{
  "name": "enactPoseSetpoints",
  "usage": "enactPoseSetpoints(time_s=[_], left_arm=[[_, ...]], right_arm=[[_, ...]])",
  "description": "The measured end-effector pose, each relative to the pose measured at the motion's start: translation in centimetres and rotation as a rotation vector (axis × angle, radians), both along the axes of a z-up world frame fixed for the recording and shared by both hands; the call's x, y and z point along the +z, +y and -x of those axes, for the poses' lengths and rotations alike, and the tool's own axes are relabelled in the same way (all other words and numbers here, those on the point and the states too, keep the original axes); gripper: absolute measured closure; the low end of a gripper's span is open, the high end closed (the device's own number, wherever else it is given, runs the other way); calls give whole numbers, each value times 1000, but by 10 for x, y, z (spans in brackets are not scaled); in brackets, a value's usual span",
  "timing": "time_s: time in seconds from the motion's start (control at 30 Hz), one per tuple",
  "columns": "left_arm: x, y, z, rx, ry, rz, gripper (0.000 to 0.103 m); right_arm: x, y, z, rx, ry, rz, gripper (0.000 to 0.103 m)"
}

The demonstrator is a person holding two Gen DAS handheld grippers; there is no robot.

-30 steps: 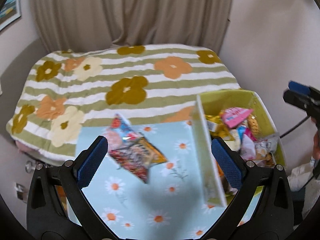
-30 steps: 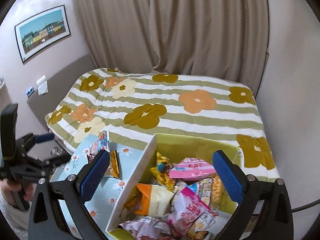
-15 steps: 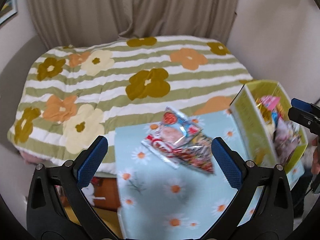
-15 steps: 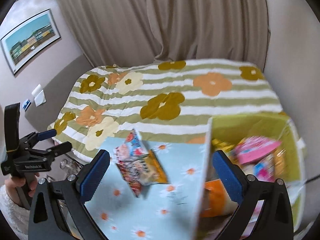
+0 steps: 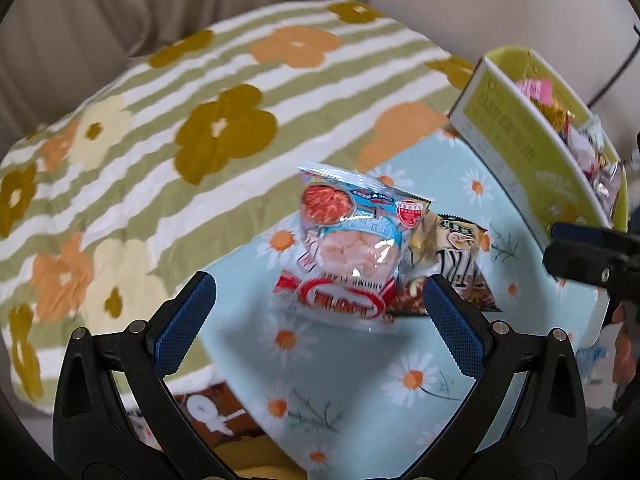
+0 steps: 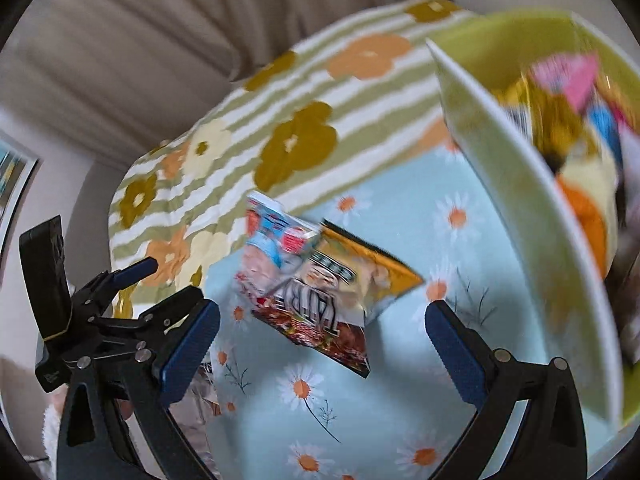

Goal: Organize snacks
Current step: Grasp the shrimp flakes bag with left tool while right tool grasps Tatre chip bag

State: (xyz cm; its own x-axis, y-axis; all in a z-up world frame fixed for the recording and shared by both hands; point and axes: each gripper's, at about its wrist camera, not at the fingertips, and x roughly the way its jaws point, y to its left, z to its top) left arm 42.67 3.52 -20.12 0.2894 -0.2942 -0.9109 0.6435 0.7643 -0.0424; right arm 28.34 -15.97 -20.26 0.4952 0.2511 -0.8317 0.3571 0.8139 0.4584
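Observation:
Two snack packets lie on the blue daisy-print tabletop (image 5: 360, 380): a clear blue-and-red packet (image 5: 348, 240) (image 6: 272, 252) on top of a gold-and-dark packet (image 5: 456, 264) (image 6: 340, 300). My left gripper (image 5: 316, 320) is open, its blue pads on either side of the packets' near edge. My right gripper (image 6: 320, 344) is open, just short of the gold packet. A yellow-green box (image 5: 520, 152) (image 6: 520, 220) full of several snack packets stands to the right.
A bed with a striped flower quilt (image 5: 180, 140) lies behind the table. Beige curtains (image 6: 160, 60) hang at the back. The left gripper shows at the left of the right wrist view (image 6: 132, 276), and the right gripper at the right edge of the left wrist view (image 5: 588, 256).
Both grippers have swung left and moved down close to the two loose packets. The yellow-green box has shifted to the right edge of both views. Both stay open.

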Motion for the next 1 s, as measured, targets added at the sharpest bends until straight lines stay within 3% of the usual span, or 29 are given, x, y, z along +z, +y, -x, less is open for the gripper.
enactPoseSetpoints(time_s=[0.2,0.47,0.53,0.6,0.8,1.0], left_arm=[[-40,-28,-16,-98,82,-18,0],[-74,-44,-22,-149,145,-25,1],[-79,-44,-22,-150,154,-25,6],[-83,-45,-19,-160,145,-43,25],[-81,-38,-14,-167,107,-36,41],[-73,-26,-9,-141,74,-32,49]], right_arm=[[-28,1,-11,-76,38,-51,1],[-58,-4,-20,-157,103,-138,1],[-62,-3,-21,-157,119,-133,1],[-65,-3,-21,-158,131,-131,1],[-70,-2,-22,-150,133,-112,1],[-73,3,-29,-124,134,-113,1]])
